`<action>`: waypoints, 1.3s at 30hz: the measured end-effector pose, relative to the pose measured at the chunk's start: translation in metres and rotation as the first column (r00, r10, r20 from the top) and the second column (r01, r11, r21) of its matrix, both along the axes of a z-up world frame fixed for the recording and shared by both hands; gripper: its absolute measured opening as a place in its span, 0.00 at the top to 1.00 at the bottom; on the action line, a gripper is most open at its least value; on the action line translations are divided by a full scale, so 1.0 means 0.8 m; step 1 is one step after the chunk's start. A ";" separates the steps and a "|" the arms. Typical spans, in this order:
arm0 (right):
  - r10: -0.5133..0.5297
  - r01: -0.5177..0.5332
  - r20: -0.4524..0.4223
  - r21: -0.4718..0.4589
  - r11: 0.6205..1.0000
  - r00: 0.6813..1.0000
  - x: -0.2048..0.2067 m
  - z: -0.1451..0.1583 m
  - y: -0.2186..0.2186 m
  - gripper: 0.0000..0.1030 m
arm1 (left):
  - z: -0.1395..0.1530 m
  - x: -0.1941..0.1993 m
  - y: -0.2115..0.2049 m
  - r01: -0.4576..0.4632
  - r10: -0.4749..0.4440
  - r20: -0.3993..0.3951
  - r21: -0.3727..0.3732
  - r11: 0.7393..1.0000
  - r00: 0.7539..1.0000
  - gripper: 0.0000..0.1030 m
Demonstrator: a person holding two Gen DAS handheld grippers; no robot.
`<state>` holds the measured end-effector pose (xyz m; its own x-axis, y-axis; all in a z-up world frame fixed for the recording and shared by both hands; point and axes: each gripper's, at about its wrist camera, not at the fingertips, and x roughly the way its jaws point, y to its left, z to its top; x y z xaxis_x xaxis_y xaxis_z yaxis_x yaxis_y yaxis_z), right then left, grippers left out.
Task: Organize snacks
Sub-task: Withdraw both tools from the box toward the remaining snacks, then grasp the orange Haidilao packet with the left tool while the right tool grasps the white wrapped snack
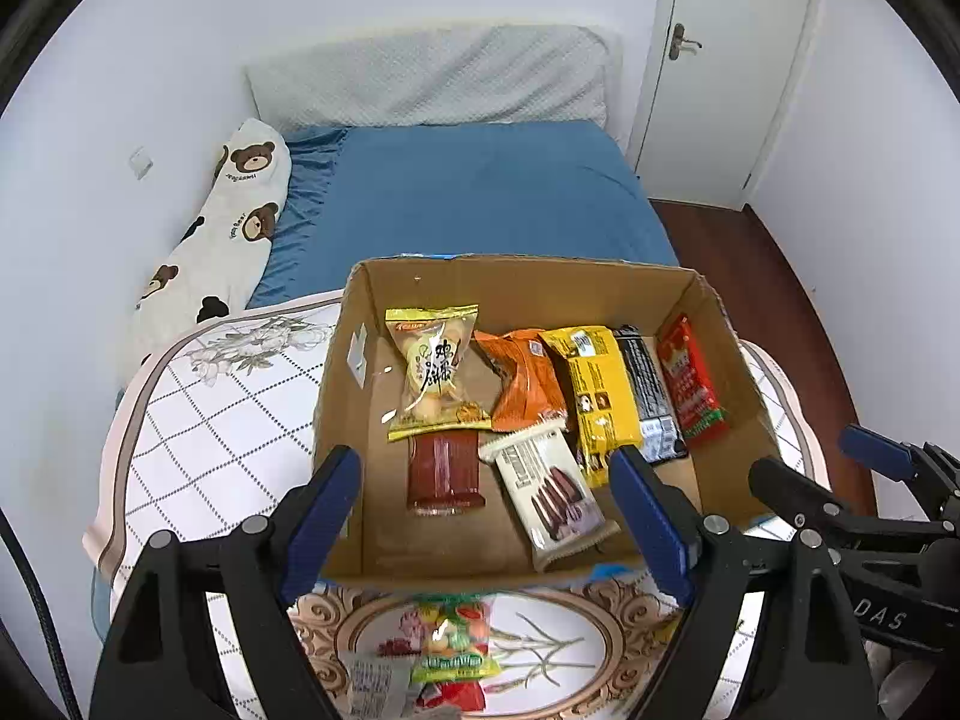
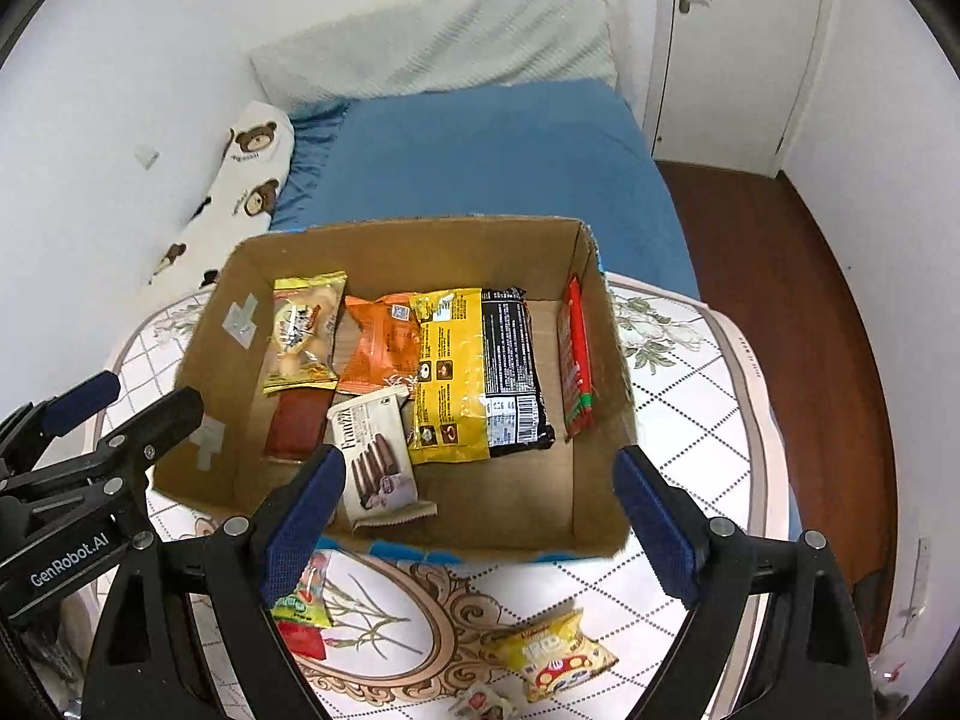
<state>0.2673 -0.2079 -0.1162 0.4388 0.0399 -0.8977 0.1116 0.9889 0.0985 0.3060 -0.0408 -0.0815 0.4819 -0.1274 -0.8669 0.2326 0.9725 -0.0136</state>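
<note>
An open cardboard box (image 1: 714, 324) (image 2: 600, 498) stands on a patterned table and holds several snack packs: a yellow bun pack (image 1: 435, 372) (image 2: 303, 330), an orange pack (image 1: 525, 378) (image 2: 381, 342), a yellow-black pack (image 1: 594, 390) (image 2: 453, 372), a red stick pack (image 1: 690, 381) (image 2: 576, 354) and a white wafer pack (image 1: 549, 492) (image 2: 375, 456). A green-and-red candy bag (image 1: 459, 648) (image 2: 300, 606) lies on the table in front of the box. A small yellow snack pack (image 2: 555, 654) lies right of it. My left gripper (image 1: 486, 516) is open and empty above the box's near wall. My right gripper (image 2: 480, 510) is open and empty too.
The table (image 1: 198, 420) (image 2: 690, 390) has a white quilted cloth. A bed with a blue sheet (image 1: 480, 192) (image 2: 498, 156) lies behind it, with a bear-print pillow (image 1: 234, 222) at the left wall. A white door (image 1: 726, 60) and dark wood floor (image 2: 774, 276) are at the right.
</note>
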 end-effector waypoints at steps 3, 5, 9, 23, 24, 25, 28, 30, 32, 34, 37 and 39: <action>-0.009 0.009 0.016 0.025 1.000 1.000 -0.025 0.011 -0.001 0.10 | 0.007 -0.022 0.005 -0.002 0.002 0.011 -0.005 1.000 1.000 0.18; -0.020 0.019 0.017 0.044 0.999 1.000 -0.045 0.011 -0.002 0.10 | 0.008 -0.040 0.009 0.005 -0.005 0.009 -0.005 1.000 1.000 0.18; -0.032 0.035 -0.032 0.088 0.996 0.999 -0.092 -0.007 -0.005 0.10 | -0.022 -0.097 0.016 0.050 -0.049 -0.074 0.021 0.999 0.996 0.18; -0.156 0.236 -0.375 0.178 0.955 0.914 -0.280 -0.178 -0.044 0.24 | -0.317 -0.271 -0.015 0.244 -0.218 -0.807 -0.095 0.965 0.549 0.18; -0.161 0.247 -0.382 0.186 0.951 0.910 -0.285 -0.183 -0.044 0.24 | -0.323 -0.275 -0.020 0.255 -0.226 -0.810 -0.098 0.962 0.541 0.18; -0.169 0.262 -0.391 0.197 0.945 0.905 -0.290 -0.189 -0.046 0.24 | -0.329 -0.280 -0.026 0.272 -0.237 -0.811 -0.100 0.957 0.535 0.31; -0.174 0.279 -0.403 0.218 0.935 0.898 -0.288 -0.198 -0.044 0.24 | -0.336 -0.283 -0.028 0.275 -0.219 -0.809 -0.074 0.959 0.546 0.56; -0.173 0.285 -0.407 0.231 0.930 0.897 -0.279 -0.206 -0.039 0.24 | -0.328 -0.269 -0.018 0.247 -0.186 -0.779 -0.041 0.968 0.599 0.56; -0.166 0.282 -0.411 0.240 0.929 0.896 -0.265 -0.219 -0.032 0.24 | -0.314 -0.250 -0.005 0.235 -0.152 -0.719 0.015 0.972 0.678 0.56; -0.161 0.280 -0.416 0.242 0.929 0.895 -0.250 -0.236 -0.022 0.24 | -0.300 -0.227 0.012 0.199 -0.104 -0.653 0.073 0.977 0.750 0.56; -0.148 0.271 -0.438 0.234 0.934 0.887 -0.227 -0.264 -0.007 0.25 | -0.293 -0.200 0.035 0.129 -0.033 -0.601 0.118 0.985 0.799 0.56; -0.123 0.245 -0.466 0.211 0.946 0.876 -0.214 -0.288 0.009 0.39 | -0.295 -0.189 0.044 0.087 -0.002 -0.597 0.114 0.990 0.802 0.56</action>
<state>0.0962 -0.2011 -0.3465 0.0220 0.2519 -0.9675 0.3809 0.8926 0.2411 0.1549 -0.0052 -0.3179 -0.1370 -0.0022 -0.9906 0.2633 0.9640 -0.0385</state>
